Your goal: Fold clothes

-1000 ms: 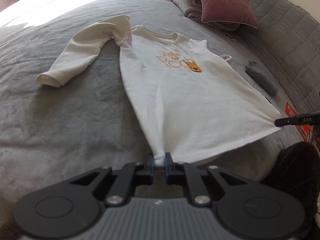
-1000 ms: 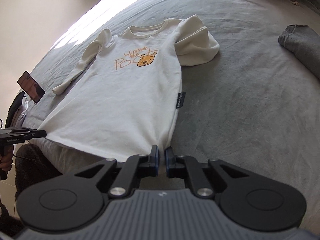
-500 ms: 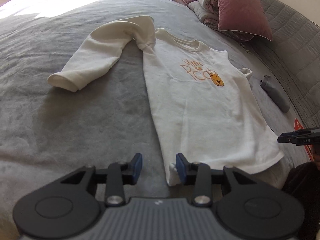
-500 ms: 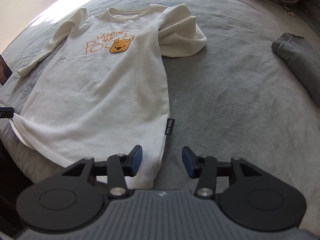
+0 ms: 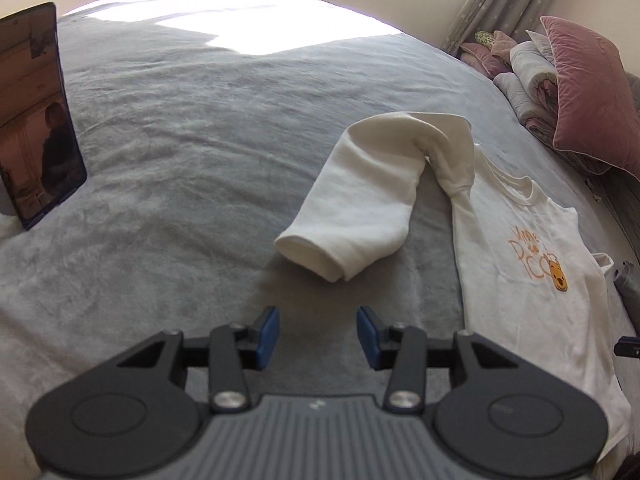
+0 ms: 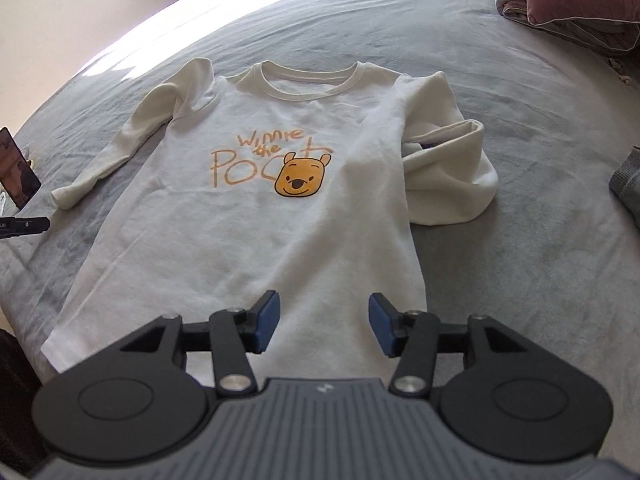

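A cream long-sleeved sweatshirt with an orange bear print lies face up and spread flat on a grey bed, collar at the far end and hem at the near edge. Its left sleeve runs out straight and angles toward the near left; its right sleeve is doubled back on itself in a loose bunch just beside the body.

The left tongs hover wide open with nothing between the blue pads, over bare blanket just near of the left sleeve's cuff. The right tongs are likewise spread wide and empty, above the lower part of the body near the hem.

A propped phone stands at the far left of the bed, pillows and rolled bedding are piled at the far right, and a grey garment lies at the right edge.

The garment appears laid out flat for folding, with no fold yet visible in the body; the sleeves seem to be the part in hand. A likely next move calls for closing on a cuff and carrying the sleeve inward across the chest, while the bunched right sleeve would need smoothing so the fold lies flat.
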Demonstrator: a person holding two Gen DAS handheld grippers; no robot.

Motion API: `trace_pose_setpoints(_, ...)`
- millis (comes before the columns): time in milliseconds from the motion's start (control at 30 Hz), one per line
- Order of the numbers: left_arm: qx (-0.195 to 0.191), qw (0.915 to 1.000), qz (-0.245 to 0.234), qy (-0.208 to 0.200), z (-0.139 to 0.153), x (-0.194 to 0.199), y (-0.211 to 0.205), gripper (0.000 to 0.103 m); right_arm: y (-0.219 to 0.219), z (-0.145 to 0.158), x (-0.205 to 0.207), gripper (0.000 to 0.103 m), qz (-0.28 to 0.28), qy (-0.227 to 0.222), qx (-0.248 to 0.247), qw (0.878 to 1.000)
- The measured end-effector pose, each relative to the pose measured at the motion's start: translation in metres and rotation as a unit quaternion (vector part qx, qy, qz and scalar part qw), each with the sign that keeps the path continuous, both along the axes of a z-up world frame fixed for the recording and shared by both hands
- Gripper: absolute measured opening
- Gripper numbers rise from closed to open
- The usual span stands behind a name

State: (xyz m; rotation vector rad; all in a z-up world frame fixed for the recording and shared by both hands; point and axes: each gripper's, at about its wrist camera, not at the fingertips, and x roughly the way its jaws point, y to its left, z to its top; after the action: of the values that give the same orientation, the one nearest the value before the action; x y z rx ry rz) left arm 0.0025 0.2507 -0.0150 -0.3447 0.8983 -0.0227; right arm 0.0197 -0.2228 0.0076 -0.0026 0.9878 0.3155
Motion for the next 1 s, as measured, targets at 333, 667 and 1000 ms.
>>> trace_pose_setpoints(333,-0.086,0.9959,0.030,-0.003,-0.010,0.027,0.018,0.035,0.038,-0.009,0.029,0.053,0.027,0.012,-0.001,1.000)
trace_pose_setpoints(667,-0.024,0.9943,0.079,-0.067,0.026,0.041,0.017,0.003,0.080,0.003,0.064,0.054,0.042,-0.016,-0.003,0.999)
trace_pose_setpoints(1000,0.126,0.9673,0.176,-0.133,0.098,0.051,0.045,0.003,0.134,0.017,0.115,0.054,0.053,-0.074,0.011,0.996)
